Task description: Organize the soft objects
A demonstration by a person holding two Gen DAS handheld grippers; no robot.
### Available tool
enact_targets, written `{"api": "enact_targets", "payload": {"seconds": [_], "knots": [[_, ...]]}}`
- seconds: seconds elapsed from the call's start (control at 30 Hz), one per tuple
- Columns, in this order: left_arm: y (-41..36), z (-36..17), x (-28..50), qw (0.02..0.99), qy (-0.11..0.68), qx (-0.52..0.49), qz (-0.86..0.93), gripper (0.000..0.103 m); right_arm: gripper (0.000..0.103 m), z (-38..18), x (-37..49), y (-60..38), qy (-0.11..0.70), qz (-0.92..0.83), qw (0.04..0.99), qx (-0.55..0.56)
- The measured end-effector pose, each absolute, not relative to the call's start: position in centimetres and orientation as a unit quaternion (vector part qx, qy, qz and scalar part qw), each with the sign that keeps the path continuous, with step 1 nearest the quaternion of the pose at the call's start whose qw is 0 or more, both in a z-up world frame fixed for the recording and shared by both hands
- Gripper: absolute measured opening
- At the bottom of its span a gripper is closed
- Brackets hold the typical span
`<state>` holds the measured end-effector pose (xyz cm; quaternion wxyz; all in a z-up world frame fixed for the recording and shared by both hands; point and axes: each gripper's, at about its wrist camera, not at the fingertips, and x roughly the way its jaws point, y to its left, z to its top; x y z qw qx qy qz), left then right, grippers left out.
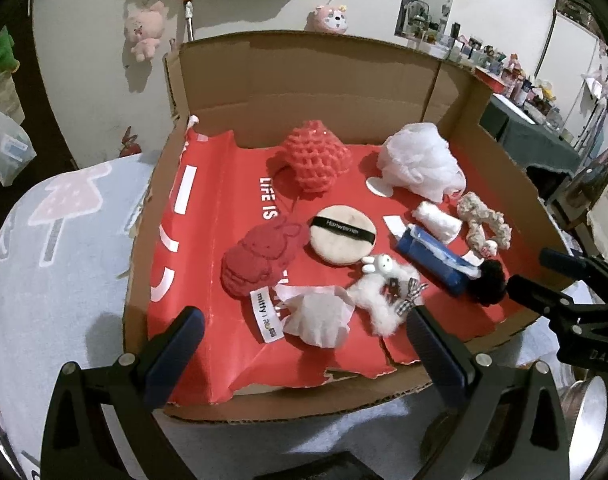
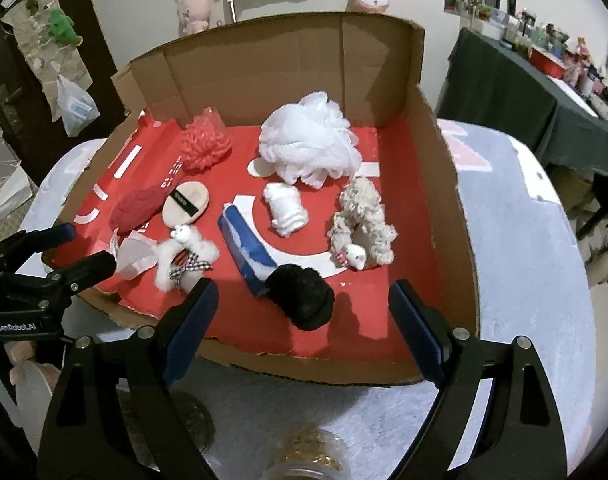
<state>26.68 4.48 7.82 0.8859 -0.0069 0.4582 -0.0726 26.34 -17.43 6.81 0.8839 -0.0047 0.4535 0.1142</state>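
Hovering at the near edge of a cardboard box (image 2: 443, 168) lined in red, both sets of fingers standing wide apart and gripping nothing: left gripper (image 1: 304, 344) poised over a white crumpled tissue (image 1: 317, 318) and a fluffy white bunny scrunchie (image 1: 377, 294), right gripper (image 2: 304, 316) poised just short of a black pom-pom (image 2: 304, 298). Lying scattered inside the box, all soft things: a white mesh bath pouf (image 2: 309, 140) and a red knitted piece (image 2: 206, 142) toward the back wall, a round powder puff (image 1: 341, 236) beside a red plush (image 1: 260, 258), a small white rolled cloth (image 2: 286, 210) in the middle, a beige scrunchie (image 2: 361, 224) near the right wall, and a blue packet (image 2: 246, 248) touching the pom-pom. Resting on a tabletop covered with a pale printed cloth (image 2: 523, 248).
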Motion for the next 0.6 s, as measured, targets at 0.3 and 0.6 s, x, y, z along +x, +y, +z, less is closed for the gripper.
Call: {"api": "enact_targets", "payload": {"seconds": [0.3, 0.6], "knots": [[4.73, 7.45, 27.11, 0.88, 0.47, -0.009, -0.067, 0.103, 0.087, 6.29, 26.41, -17.91, 0.463, 0.11, 0.88, 0.0], [4.74, 7.51, 27.05, 0.882, 0.466, -0.009, -0.069, 0.103, 0.087, 6.3, 26.31, -18.0, 0.463, 0.107, 0.88, 0.0]]}}
